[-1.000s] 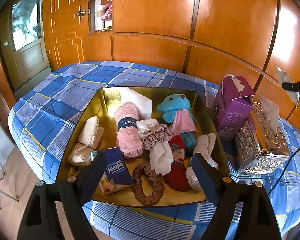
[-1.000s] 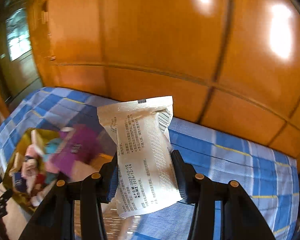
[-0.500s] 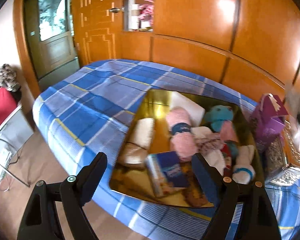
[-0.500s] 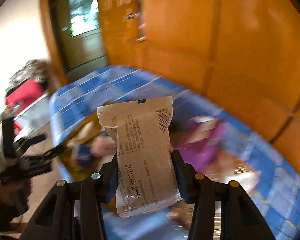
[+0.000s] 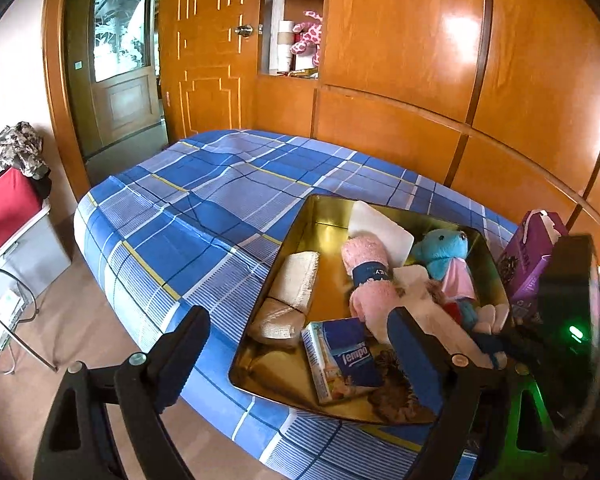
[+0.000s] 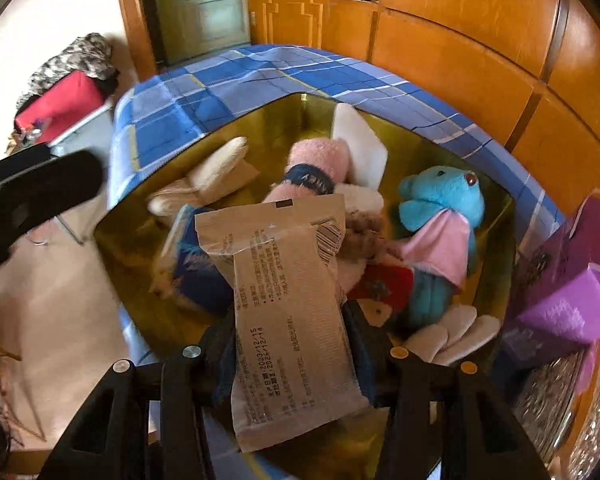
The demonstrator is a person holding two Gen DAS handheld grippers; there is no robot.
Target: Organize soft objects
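My right gripper is clamped on a white wet-wipe pack, which stands up between the jaws, above the near end of the gold tray of soft things. My left gripper is empty, its jaws opening, at the tray's near-left corner beside the Tempo tissue packet.

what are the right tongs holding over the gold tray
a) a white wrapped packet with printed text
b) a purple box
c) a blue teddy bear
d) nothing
a: the right tongs are clamped on the white packet, while the teddy bear lies in the gold tray and the purple box stands beside it.
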